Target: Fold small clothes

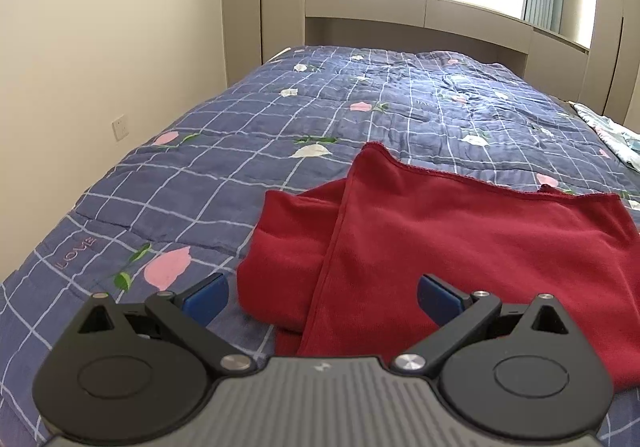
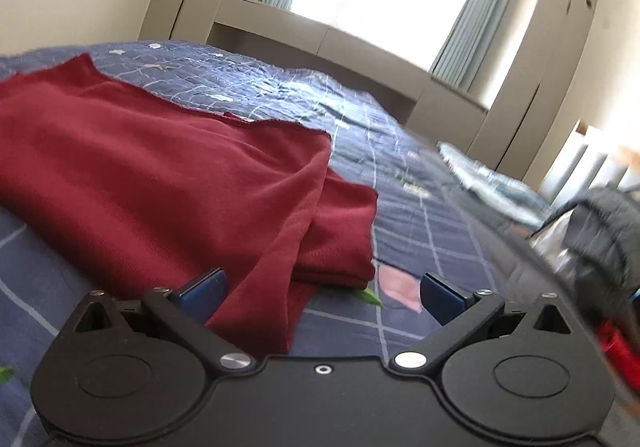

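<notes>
A dark red garment (image 1: 440, 247) lies on the blue checked quilt (image 1: 280, 127), its upper layer folded over a lower layer that sticks out on the left. My left gripper (image 1: 322, 297) hovers open over the garment's near left edge, with cloth below the gap and nothing held. In the right wrist view the same red garment (image 2: 160, 175) fills the left half, its folded right side (image 2: 340, 231) lying in stacked layers. My right gripper (image 2: 322, 297) is open just above the garment's near right corner, gripping nothing.
The bed runs back to a beige headboard unit (image 1: 420, 11) under a bright window. A wall (image 1: 100, 67) with a socket borders the bed's left side. A pale patterned cloth (image 2: 492, 179) and dark grey bundle (image 2: 600, 231) lie by the bed's right edge.
</notes>
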`<state>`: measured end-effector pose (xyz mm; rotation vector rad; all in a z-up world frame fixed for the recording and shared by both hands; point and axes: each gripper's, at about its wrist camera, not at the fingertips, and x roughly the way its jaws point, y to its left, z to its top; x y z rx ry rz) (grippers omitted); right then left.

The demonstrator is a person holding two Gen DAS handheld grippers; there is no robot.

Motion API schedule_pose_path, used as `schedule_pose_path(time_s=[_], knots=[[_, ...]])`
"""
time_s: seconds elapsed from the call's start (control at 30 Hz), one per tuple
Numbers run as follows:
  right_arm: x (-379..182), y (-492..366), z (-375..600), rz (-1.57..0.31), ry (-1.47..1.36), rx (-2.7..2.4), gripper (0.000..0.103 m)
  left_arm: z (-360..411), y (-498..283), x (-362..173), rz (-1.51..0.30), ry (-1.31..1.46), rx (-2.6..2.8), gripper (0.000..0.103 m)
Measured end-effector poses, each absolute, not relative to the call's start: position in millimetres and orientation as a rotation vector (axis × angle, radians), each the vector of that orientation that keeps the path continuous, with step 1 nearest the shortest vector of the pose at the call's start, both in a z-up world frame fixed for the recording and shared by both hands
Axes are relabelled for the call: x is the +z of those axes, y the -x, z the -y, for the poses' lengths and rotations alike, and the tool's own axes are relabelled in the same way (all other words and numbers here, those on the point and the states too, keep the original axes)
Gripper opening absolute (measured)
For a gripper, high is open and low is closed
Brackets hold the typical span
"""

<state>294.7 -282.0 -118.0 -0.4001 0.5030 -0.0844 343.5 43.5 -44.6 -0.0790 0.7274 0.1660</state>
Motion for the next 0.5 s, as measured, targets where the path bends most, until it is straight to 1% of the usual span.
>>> schedule_pose_path(time_s=[0.17,0.27,0.5], knots=[[-121,-292,275,-0.478,0.459,-0.105,0.102,-50,-334,-51,-0.753,0.101,0.187,0.103],[-121,-292,275,-0.478,0.457,-0.105,0.102,-56,-321,-56,-0.737,0.104,0.216,0.103],[-121,-290,273,-0.472,0.465,-0.110,0.102,-77,-294,-77,-0.731,0.198,0.259,0.103]])
